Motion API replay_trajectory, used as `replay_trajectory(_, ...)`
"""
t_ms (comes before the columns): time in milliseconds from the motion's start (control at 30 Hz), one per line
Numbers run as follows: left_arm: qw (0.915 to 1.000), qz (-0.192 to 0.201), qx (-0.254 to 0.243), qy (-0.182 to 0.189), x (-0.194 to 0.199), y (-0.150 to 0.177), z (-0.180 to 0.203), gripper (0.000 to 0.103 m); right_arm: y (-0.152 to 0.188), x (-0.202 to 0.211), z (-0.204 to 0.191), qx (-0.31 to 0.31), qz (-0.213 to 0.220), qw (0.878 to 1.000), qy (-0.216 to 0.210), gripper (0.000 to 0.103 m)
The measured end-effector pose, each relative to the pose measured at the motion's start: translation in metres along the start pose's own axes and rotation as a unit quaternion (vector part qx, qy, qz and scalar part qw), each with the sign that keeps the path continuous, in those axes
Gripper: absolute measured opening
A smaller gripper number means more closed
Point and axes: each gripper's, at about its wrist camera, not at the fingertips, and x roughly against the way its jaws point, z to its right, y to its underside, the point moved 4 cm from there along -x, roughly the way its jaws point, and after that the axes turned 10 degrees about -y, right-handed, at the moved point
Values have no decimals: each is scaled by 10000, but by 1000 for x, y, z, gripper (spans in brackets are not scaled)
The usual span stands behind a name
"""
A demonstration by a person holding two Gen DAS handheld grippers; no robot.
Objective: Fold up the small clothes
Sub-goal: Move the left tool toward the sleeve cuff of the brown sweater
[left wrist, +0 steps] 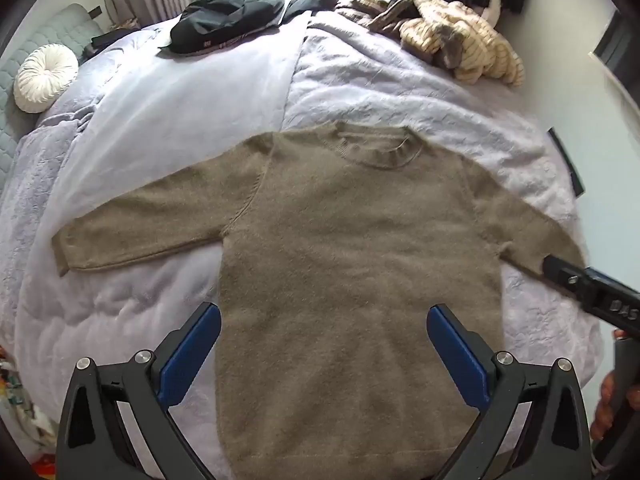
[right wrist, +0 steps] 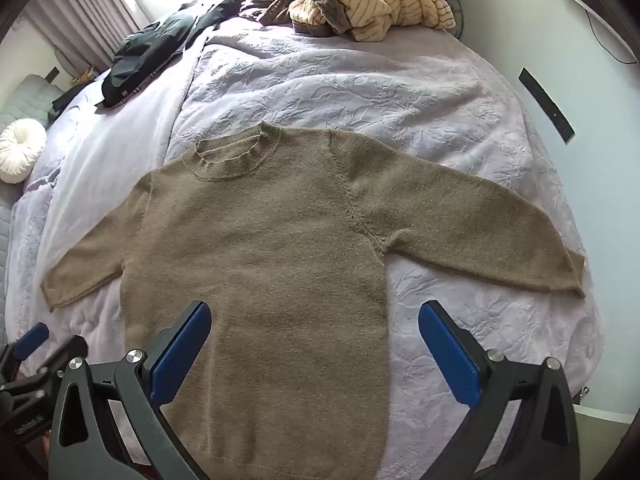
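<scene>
A brown knit sweater (left wrist: pixel 352 248) lies flat, face up, on the lavender bedspread (left wrist: pixel 380 80), both sleeves spread out to the sides and the collar toward the far end. It also shows in the right wrist view (right wrist: pixel 264 248). My left gripper (left wrist: pixel 324 336) is open and empty, above the sweater's lower body. My right gripper (right wrist: pixel 314 332) is open and empty, above the sweater's lower right side; part of it shows in the left wrist view (left wrist: pixel 592 292), over the right sleeve's cuff end. The left gripper's finger shows at the left edge of the right wrist view (right wrist: pixel 32 340).
A dark garment (left wrist: pixel 228 16) and a cream striped garment (left wrist: pixel 460 36) lie piled at the far end of the bed. A round white cushion (left wrist: pixel 44 78) sits at the far left. A wall (right wrist: pixel 592 80) runs along the bed's right side.
</scene>
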Motion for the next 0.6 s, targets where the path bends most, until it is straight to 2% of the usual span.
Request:
replay_trajectory(100,9995,6,17,302,3,-1,1,103,1,0,-2,-13,-3,10000,-40,103)
replay_trajectory(167,9994,-80,29,336,3,0,1,103,0,-1,-3,-51,-9,9999,-134,103)
replay_trajectory(300,9998,-124,130,-61,-3,-1,-6,103,1,-1,-5,-54,-10,9999,-153,103)
replay_trajectory(400,9995,-98,277,-146,-3,-2,-11,103,-2,-1,-3,-126,-87,9994,-317,103)
replay_trajectory(600,9988,-16,86,-476,-1,-4,-12,103,-1,-6,-1,-168,-161,9992,-325,103)
